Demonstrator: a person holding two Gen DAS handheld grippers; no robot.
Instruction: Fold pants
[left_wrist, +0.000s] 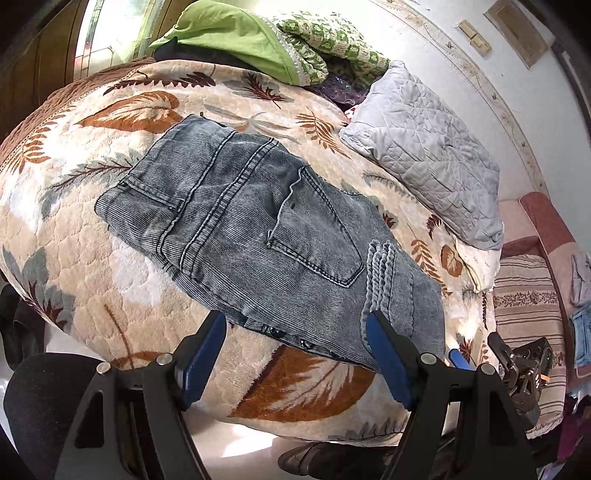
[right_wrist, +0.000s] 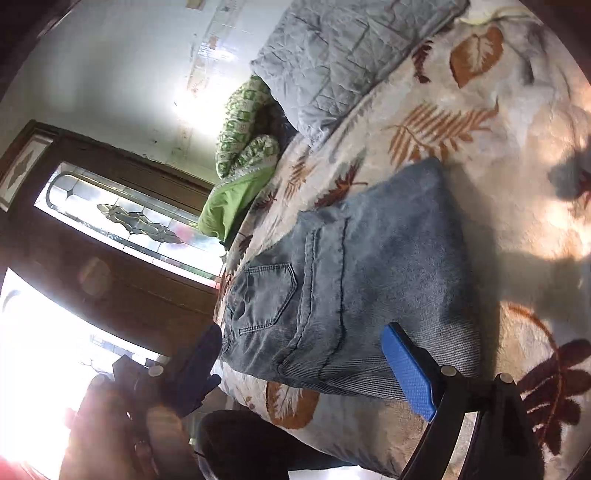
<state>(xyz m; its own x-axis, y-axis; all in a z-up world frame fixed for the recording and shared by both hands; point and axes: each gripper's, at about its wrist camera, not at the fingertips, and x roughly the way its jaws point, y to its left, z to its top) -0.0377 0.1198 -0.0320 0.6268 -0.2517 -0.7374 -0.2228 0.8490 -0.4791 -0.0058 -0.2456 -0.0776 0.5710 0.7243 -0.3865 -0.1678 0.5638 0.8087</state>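
Grey-blue jeans (left_wrist: 258, 221) lie folded into a compact rectangle on a leaf-patterned blanket (left_wrist: 92, 258), back pocket facing up. My left gripper (left_wrist: 297, 338) hovers at the jeans' near edge, open, its blue pads apart and nothing pinched between them. At the far right of the left wrist view, what looks like the right gripper (left_wrist: 478, 350) sits by the bed's corner. In the right wrist view the same jeans (right_wrist: 369, 277) fill the middle. My right gripper (right_wrist: 303, 354) is open just short of their near edge, with one blue pad (right_wrist: 406, 369) lit and the other finger in dark backlight.
A grey quilted pillow (left_wrist: 424, 155) and green bedding (left_wrist: 236, 37) are piled at the bed's far side. A striped mattress (left_wrist: 528, 306) lies to the right. A dark door with a glass panel (right_wrist: 110, 221) stands beyond the bed. A person's dark trouser leg (left_wrist: 48, 406) is near the bed's front edge.
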